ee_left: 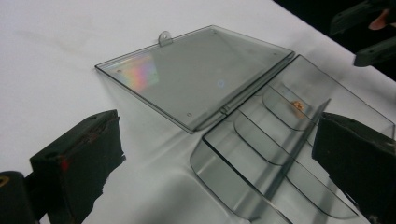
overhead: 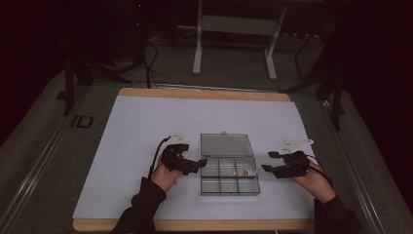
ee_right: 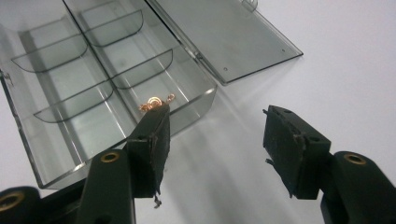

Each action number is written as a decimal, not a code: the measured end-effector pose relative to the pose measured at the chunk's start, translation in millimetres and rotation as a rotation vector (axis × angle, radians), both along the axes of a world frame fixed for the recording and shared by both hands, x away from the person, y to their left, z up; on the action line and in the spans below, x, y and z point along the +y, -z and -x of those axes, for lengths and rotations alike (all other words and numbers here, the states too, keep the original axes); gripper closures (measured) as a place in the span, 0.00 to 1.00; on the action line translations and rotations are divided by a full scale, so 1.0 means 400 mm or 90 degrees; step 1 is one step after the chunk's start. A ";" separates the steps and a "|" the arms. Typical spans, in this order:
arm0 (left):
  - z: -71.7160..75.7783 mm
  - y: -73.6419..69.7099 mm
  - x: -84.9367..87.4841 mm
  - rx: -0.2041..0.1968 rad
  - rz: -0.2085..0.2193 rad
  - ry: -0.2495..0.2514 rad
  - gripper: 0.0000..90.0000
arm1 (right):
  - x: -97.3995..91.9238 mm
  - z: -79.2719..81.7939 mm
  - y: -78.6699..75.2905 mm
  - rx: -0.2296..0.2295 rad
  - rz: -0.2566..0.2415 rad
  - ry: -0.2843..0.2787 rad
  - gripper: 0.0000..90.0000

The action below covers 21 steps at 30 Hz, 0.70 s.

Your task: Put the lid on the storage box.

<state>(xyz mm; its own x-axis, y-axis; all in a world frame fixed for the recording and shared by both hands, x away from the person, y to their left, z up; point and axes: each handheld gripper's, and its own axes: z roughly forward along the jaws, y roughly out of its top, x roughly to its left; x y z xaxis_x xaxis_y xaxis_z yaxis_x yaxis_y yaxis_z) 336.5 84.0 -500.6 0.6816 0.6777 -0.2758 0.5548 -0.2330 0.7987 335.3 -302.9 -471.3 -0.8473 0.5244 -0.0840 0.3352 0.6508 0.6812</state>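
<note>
Clear divided box [overhead: 229, 174], lid [overhead: 227, 145] laid flat open, holds one copper trinket [ee_right: 155, 101]; no legible markings. Left gripper [overhead: 198, 162] and right gripper [overhead: 269, 161] flank it, jaws apart, empty.

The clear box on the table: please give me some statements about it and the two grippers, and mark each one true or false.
1. The lid of the clear box lies open, flat on the table. True.
2. Every compartment holds a small object. False: just one small copper-coloured piece can be made out.
3. The right gripper has its jaws open. True.
4. The left gripper grips the lid. False: its jaws are open and hold nothing.
</note>
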 end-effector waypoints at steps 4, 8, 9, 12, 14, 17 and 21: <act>-0.020 -0.008 -0.007 0.001 0.002 -0.004 0.02 | 0.001 -0.002 -0.002 -0.010 -0.004 -0.002 0.48; -0.046 -0.019 -0.014 0.008 0.003 -0.002 0.02 | -0.001 -0.003 -0.010 -0.015 -0.018 0.005 0.47; -0.053 -0.022 -0.016 0.002 0.002 -0.003 0.02 | -0.001 -0.003 -0.012 -0.018 -0.021 0.006 0.47; -0.079 -0.028 -0.023 0.004 0.005 -0.007 0.02 | 0.000 -0.004 -0.013 -0.017 -0.020 0.010 0.47; -0.093 -0.031 -0.032 0.003 0.004 -0.011 0.02 | 0.002 -0.003 -0.011 -0.015 -0.021 0.008 0.47; -0.114 -0.027 -0.050 0.022 -0.001 -0.008 0.02 | 0.004 -0.001 -0.008 -0.018 -0.015 0.007 0.47; -0.133 -0.015 -0.062 0.041 -0.002 -0.027 0.06 | 0.004 -0.001 -0.007 -0.017 -0.014 0.007 0.47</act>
<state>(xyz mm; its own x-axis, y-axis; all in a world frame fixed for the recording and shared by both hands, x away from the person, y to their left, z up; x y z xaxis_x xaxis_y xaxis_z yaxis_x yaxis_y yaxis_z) 389.8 59.2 -494.5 0.6333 0.7065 -0.3159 0.6146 -0.2111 0.7601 335.8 -301.3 -468.6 -0.8393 0.5352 -0.0954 0.3234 0.6326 0.7038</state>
